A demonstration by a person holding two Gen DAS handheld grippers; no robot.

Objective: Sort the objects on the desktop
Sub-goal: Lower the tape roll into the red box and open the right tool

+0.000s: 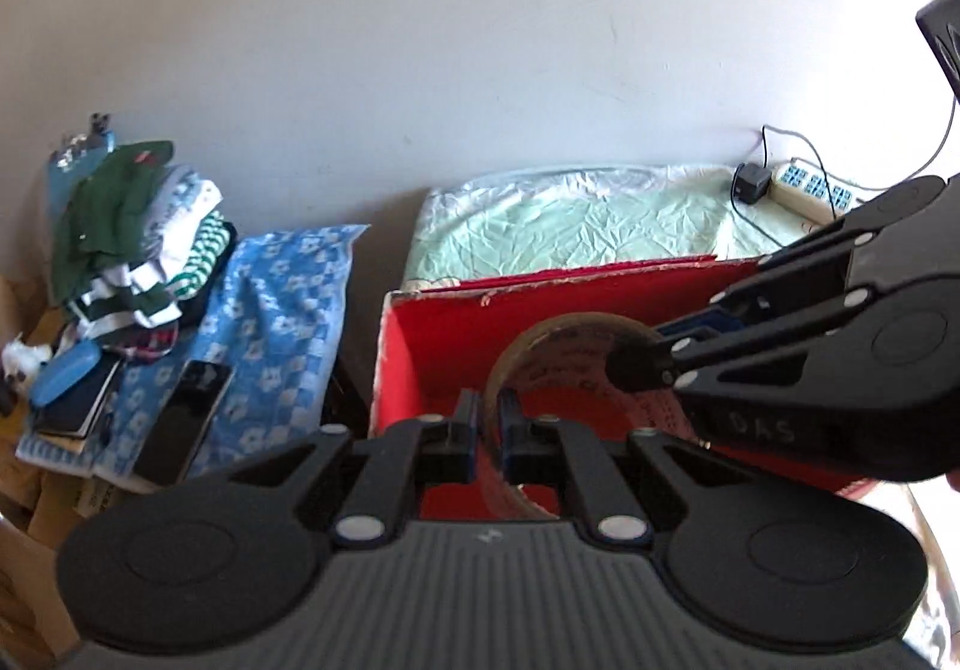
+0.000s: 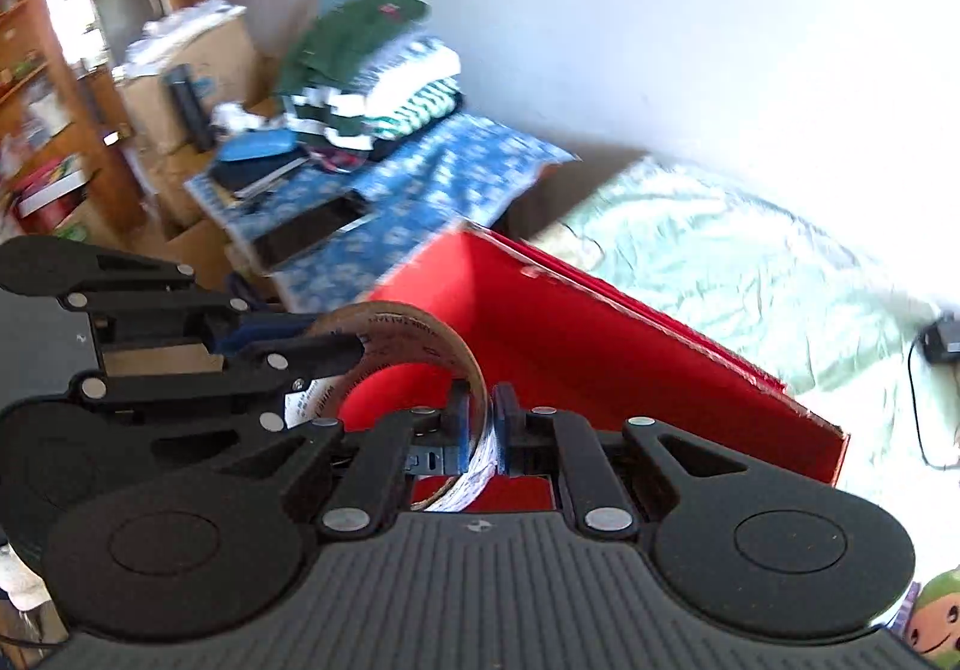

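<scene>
Right wrist alone shows shelves (image 2: 36, 87); both grippers' fingers clamped on tape roll (image 1: 543, 364) over red box (image 1: 432, 334).

Green toy (image 2: 936, 619) cut off at edge, shelf items (image 2: 36, 117) blurred, tape print (image 1: 654, 400) unreadable

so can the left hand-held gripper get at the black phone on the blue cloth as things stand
Probably not yet: the left hand-held gripper is shut on the tape roll, which the right hand-held gripper also clamps. The way to the phone looks open.
</scene>
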